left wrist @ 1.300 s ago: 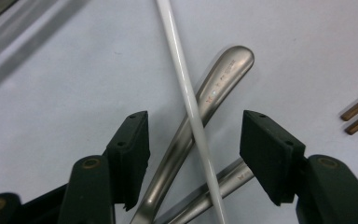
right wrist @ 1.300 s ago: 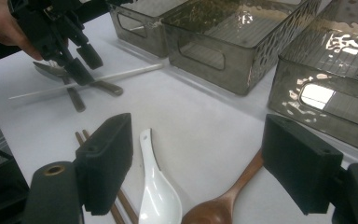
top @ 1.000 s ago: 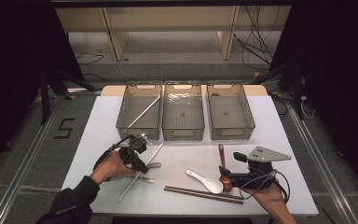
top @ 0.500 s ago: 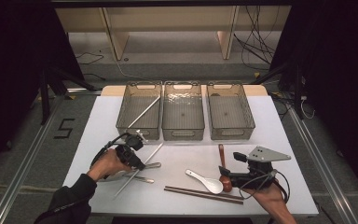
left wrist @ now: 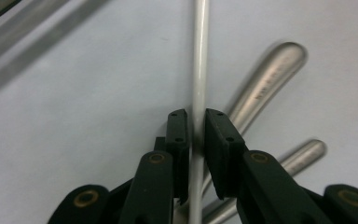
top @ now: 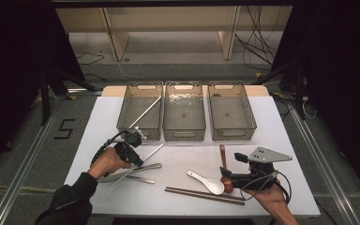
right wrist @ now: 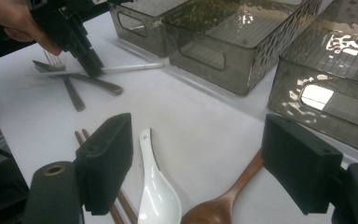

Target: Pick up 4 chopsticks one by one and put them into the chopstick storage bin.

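Closing on the white chopstick (left wrist: 199, 70), the left gripper (left wrist: 195, 122) has settled from half a second ago, seemingly clamped (lift likely next). It lies across 2 metal handles (left wrist: 265, 88). Right gripper (right wrist: 196, 158) rests apart above the spoons (right wrist: 156, 196).

White chopstick (left wrist: 200, 70) smooth glossy plastic; cutlery handles (left wrist: 265, 91) brushed metal; wooden spoon (right wrist: 228, 196) matt.

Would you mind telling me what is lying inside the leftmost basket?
The leftmost basket holds one white chopstick, lying diagonally. Its tinted near wall hides whether anything small lies along the front edge.
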The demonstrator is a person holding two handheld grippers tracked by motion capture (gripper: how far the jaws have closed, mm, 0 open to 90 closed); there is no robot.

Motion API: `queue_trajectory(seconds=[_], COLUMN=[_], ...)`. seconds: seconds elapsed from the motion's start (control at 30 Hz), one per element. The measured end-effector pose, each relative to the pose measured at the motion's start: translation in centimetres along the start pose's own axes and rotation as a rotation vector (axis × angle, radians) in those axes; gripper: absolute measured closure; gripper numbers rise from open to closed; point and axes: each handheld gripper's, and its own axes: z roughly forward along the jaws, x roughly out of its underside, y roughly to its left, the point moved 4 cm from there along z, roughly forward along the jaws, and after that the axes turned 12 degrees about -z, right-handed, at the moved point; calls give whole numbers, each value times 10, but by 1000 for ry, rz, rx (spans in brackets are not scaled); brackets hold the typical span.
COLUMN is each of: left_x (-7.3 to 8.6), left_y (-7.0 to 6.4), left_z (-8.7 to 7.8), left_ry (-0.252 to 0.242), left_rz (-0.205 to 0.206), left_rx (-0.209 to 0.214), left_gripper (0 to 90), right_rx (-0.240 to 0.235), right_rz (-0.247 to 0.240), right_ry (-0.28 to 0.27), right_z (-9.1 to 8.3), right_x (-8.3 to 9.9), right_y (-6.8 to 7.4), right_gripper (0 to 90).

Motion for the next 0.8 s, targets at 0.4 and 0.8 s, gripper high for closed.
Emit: queue_trajectory(seconds=[0.4, 0.8], left_x=[-1, 3], left_y=[-1, -5], left_z=[0, -23], left_ry=[-12, -59], left_rz=[44, 99], left_rx=[-25, -10], left_gripper=[842, 848], right_rx=[0, 2], right_rz=[-2, -3], right_ry=[1, -1], right_z=[0, -1], right_x=[0, 0], right_y=[0, 0], right_gripper=[262, 262])
